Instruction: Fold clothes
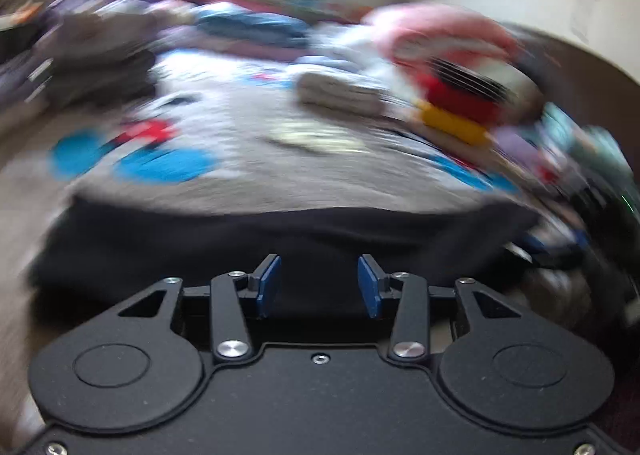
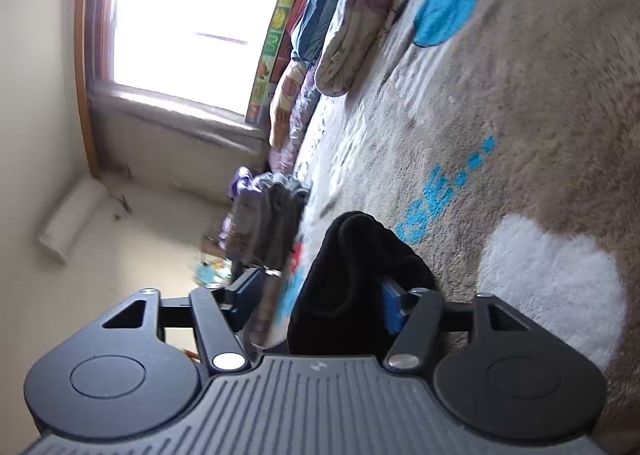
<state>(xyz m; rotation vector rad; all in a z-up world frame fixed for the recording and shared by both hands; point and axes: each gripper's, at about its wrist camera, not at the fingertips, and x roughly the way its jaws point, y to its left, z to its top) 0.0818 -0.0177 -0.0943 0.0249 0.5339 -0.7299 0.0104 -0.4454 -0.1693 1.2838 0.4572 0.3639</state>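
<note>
A black garment [image 1: 280, 239] lies flat across the near edge of the bed, on a grey fleece blanket [image 1: 240, 183] with blue and red prints. My left gripper [image 1: 319, 283] is open just above the black cloth, with the blue pads [image 1: 269, 283] apart and nothing between them. In the right wrist view, which is rolled sideways, my right gripper [image 2: 316, 295] is open, and a bunched fold of the black garment [image 2: 356, 275] hangs between the fingers against the right blue pad [image 2: 392, 305].
Piles of clothes lie along the far side of the bed: red, pink and yellow items [image 1: 452, 67] at right, dark and purple ones [image 1: 80, 51] at left. A bright window [image 2: 192, 15] is beyond. Folded grey clothes [image 2: 268, 215] sit by the bed edge.
</note>
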